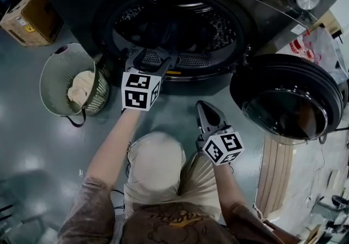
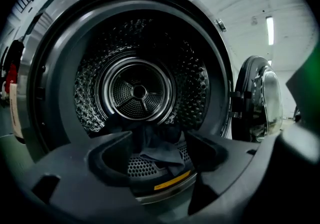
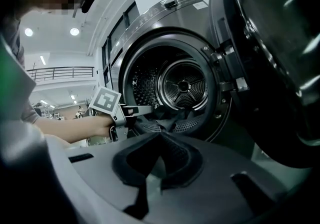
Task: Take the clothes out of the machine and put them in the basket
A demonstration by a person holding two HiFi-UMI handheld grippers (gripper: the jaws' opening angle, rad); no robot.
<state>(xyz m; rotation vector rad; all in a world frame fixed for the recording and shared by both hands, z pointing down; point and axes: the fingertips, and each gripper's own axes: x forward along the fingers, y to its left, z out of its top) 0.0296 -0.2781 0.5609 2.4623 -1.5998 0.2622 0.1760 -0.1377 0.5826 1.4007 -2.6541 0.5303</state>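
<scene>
A dark garment [image 2: 161, 152] lies at the front of the drum [image 2: 137, 90], just inside the machine's round opening. My left gripper [image 2: 160, 140] is at that opening with its jaws open; the garment shows in the gap between them, a little beyond the tips. In the head view the left gripper [image 1: 161, 56] reaches over the door sill. My right gripper [image 1: 203, 107] hangs back in front of the machine, its jaws shut with nothing in them. In the right gripper view, the right gripper [image 3: 162, 134] faces the left gripper [image 3: 145, 110] and the garment [image 3: 170, 117].
A pale mesh basket [image 1: 57, 68] stands on the floor left of the machine with a cream cloth [image 1: 80, 87] in it. The machine's door [image 1: 289, 101] hangs open at the right. A cardboard box [image 1: 30, 14] sits at the far left. The person's knee is below the grippers.
</scene>
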